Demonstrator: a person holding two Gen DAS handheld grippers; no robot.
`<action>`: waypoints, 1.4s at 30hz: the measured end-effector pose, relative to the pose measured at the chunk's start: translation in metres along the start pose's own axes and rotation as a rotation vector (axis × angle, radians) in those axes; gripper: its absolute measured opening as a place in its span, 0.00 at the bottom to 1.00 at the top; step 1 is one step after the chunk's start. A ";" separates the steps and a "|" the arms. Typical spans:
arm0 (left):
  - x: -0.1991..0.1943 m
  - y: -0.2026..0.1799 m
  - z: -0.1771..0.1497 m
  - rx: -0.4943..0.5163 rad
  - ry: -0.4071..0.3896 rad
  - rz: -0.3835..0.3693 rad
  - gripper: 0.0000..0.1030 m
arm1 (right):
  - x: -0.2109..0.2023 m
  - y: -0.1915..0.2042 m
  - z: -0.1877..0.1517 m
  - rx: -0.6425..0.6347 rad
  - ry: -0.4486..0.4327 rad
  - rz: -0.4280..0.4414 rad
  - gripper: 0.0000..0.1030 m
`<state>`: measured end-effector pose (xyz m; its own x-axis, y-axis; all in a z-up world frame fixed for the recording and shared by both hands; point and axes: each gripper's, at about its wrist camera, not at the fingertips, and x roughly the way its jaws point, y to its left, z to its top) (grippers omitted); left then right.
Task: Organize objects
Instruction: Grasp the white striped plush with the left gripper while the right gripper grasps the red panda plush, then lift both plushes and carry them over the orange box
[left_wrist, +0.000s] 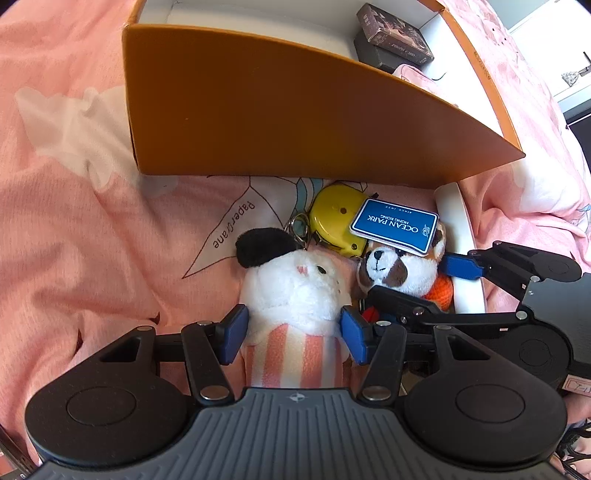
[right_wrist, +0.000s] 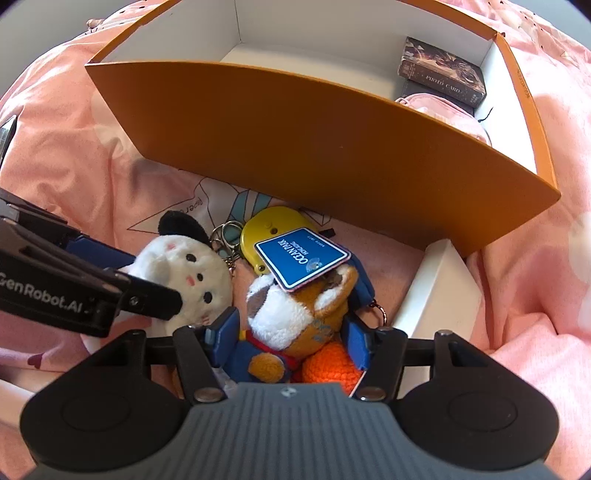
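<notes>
The orange box (left_wrist: 295, 122) stood open on the pink bedding (left_wrist: 74, 221), with card packs (right_wrist: 443, 79) and a pink pouch (right_wrist: 443, 110) already stowed in its far corner. A white slab (right_wrist: 428, 291), perhaps the lid, was seen lying against the box's near corner. Just before the near wall a small heap was left outside: a white plush (left_wrist: 295, 284), a panda plush (right_wrist: 295, 310), a yellow tag (left_wrist: 332, 218) and a blue card (right_wrist: 303, 262) resting on the panda's head.

The left gripper (left_wrist: 293, 334) was set about the white plush's striped body, its fingers about half open. The pads stood close at either side, but a firm press could not be confirmed. The right gripper (right_wrist: 291, 339) was likewise placed astride the panda plush at a middling spread, and a grip was not evident.

Several mishaps were judged possible. The two grippers were crowded together, so a collision could be caused if both were closed or lifted at once. The blue card could be tipped off should the panda be raised. A key ring (left_wrist: 299, 225) lay between the white plush and the yellow tag; if they were linked, the tag might be dragged along. Soft stuffing could be squeezed out of a shallow pinch, and the near wall might be clipped on the way over.
</notes>
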<state>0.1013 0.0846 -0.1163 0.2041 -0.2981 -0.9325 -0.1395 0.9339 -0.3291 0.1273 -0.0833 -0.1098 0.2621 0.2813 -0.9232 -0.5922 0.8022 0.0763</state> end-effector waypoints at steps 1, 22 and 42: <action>0.000 0.001 -0.001 -0.003 -0.001 -0.002 0.61 | 0.000 -0.001 0.000 0.004 -0.005 0.001 0.57; -0.076 -0.032 -0.026 0.077 -0.318 -0.024 0.52 | -0.080 -0.009 -0.007 0.001 -0.190 -0.015 0.47; -0.149 -0.081 -0.009 0.192 -0.630 -0.052 0.50 | -0.174 -0.036 0.013 0.027 -0.440 0.009 0.47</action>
<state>0.0734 0.0519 0.0474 0.7418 -0.2261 -0.6314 0.0495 0.9573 -0.2847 0.1129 -0.1542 0.0533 0.5600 0.4811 -0.6745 -0.5772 0.8106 0.0989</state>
